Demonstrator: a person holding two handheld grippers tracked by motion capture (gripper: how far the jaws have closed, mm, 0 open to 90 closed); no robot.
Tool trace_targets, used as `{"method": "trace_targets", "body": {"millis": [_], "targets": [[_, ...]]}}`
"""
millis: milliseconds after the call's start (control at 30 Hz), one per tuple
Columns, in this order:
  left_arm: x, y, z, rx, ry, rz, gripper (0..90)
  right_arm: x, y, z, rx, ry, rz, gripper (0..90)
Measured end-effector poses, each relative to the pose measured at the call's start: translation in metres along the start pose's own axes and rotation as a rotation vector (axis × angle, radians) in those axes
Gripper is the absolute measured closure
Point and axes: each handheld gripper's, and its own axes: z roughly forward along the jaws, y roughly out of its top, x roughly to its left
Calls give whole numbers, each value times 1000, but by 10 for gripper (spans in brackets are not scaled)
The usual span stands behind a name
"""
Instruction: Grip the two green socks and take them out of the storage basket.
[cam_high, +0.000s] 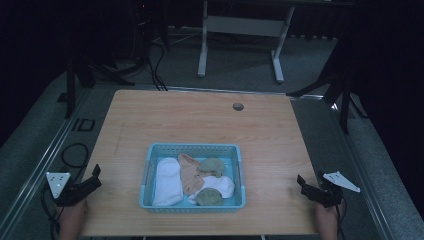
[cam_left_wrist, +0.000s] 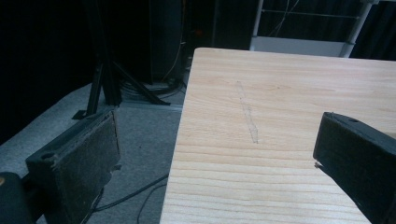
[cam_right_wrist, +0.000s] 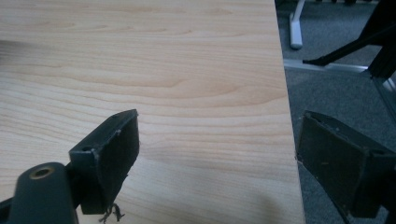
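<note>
Your left gripper (cam_high: 95, 176) sits at the table's (cam_high: 200, 120) near-left edge & your right gripper (cam_high: 301, 183) at the near-right edge, both w/ jaws spread wide, nothing held, each straddling the table edge. Between them, toward the near side, the blue basket (cam_high: 150, 165) holds a white sock (cam_high: 167, 181), a tan sock (cam_high: 190, 172), two green socks (cam_high: 212, 166) & another white one (cam_high: 223, 186). Farther back, a small round hole (cam_high: 238, 106) marks the far side; beyond it stands a white frame (cam_high: 202, 50) on the floor.

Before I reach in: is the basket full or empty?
Full: the blue basket holds crumpled white, tan and green cloth pieces across its floor.
</note>
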Motion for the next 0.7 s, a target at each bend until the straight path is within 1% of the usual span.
{"method": "trace_targets", "body": {"millis": [67, 100, 133, 167, 233, 267, 367, 400, 433, 467, 500, 533, 600, 633, 667, 700], "targets": [[1, 0, 0, 2, -2, -4, 7, -1, 0, 1, 14, 7, 17, 135], [1, 0, 0, 1, -1, -4, 7, -2, 0, 1, 13, 3, 26, 139], [1, 0, 0, 1, -1, -4, 7, -2, 0, 1, 13, 3, 26, 139], [-1, 0, 0, -1, 3, 11, 7, -4, 0, 1, 18, 2, 54, 139], [-2, 0, 0, -2, 3, 19, 7, -5, 0, 0, 19, 8, 60, 139], [-3, 0, 0, -3, 6, 27, 7, -6, 0, 0, 17, 22, 63, 133], [-3, 0, 0, -3, 5, 28, 7, -6, 0, -1, 9, 31, 60, 129], [-3, 0, 0, -3, 5, 23, 7, -5, -1, -2, 6, 36, 39, 130], [-3, 0, 0, -3, 5, 23, 7, -5, -1, -2, 6, 36, 39, 130], [-2, 0, 0, -2, 4, 22, 7, -6, -1, -1, 8, 48, 34, 130], [-3, 0, 0, -2, 4, 23, 7, -6, 0, 0, 30, 68, 21, 130], [-3, 0, 0, -2, 4, 25, 7, -5, 0, 0, 49, 51, 12, 130], [-3, 0, 0, -2, 3, 25, 7, -5, 0, 0, 48, 61, 21, 130], [-3, 0, 0, -2, 4, 24, 7, -6, 2, 0, 65, 77, 32, 130], [-3, 0, 0, -2, 4, 23, 7, -6, 2, 0, 70, 90, 30, 130], [-2, 0, 0, -1, 2, 22, 7, -6, 2, 0, 70, 90, 30, 130]]}}
